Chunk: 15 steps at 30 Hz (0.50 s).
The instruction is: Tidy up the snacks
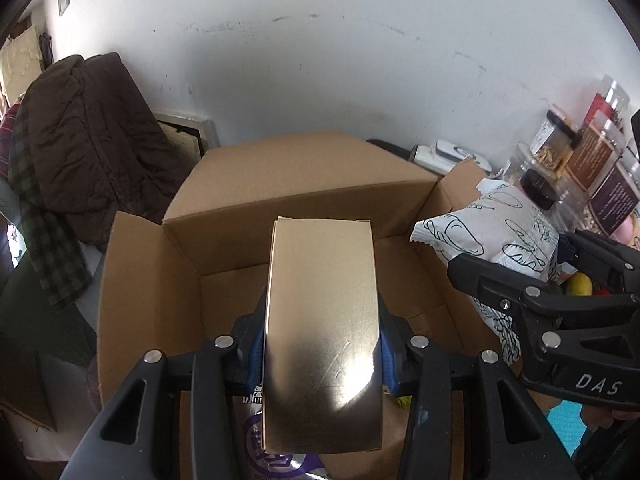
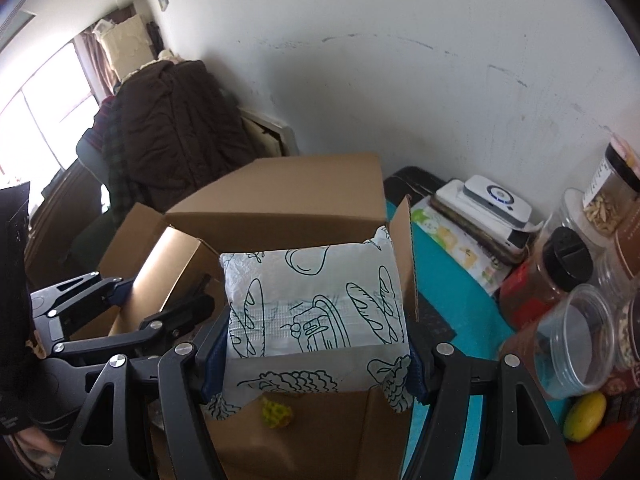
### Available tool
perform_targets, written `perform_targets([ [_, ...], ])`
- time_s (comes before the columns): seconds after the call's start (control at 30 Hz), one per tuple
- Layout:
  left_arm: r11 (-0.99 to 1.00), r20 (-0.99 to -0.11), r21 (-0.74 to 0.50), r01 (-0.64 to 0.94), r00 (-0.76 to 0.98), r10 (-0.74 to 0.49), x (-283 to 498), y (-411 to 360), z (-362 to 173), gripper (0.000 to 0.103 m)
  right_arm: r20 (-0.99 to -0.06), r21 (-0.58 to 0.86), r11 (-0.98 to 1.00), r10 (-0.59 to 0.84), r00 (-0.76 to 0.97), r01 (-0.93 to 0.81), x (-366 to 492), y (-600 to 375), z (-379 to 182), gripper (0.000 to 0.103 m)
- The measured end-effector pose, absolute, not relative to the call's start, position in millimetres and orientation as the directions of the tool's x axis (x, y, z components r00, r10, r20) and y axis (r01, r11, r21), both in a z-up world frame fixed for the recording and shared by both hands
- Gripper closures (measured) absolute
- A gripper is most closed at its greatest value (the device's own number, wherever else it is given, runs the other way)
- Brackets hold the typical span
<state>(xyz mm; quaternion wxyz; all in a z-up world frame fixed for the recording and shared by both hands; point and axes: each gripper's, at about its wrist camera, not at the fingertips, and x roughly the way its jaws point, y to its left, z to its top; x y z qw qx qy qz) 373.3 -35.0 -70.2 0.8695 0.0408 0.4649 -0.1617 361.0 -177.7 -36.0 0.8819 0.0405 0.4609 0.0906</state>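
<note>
We see the left gripper clamped on a gold box, its blue pads pressed on both long sides, the box standing up over the open cardboard carton. The right gripper is clamped on a white snack bag printed with bread drawings, pads squeezing its two ends; the bag hangs over the carton's right side, near the upright right flap. In the left wrist view the right gripper shows at the right edge with the same bag in it. In the right wrist view the left gripper shows at left with the gold box tilted over the carton. Inside the carton we make out a purple-printed packet and a small yellow-green item, unclear what. Carton sits on a teal surface. Right of it: clear jars, a dark-lidded jar, a yellow lemon-like item, a white device on stacked things. Left behind: a brown coat draped over something. A white scuffed wall stands behind everything.
</note>
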Motion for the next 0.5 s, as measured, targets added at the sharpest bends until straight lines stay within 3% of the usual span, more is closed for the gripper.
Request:
perform_targets([
  [0.2, 0.956, -0.865, -0.074, 0.285, 0.459, -0.204, 380.3, -30.0, -90.8, 0.059, -0.83, 0.081, 0.984, 0.155, 0.535, -0.159, 364.8, -167.2, -48.6, 0.032],
  [0.5, 0.978, -0.874, -0.003, 0.208, 0.475, -0.103, 377.9, -21.4, -81.7, 0.053, -0.854, 0.107, 0.984, 0.165, 0.493, -0.145, 361.9, -164.5, -51.7, 0.027],
])
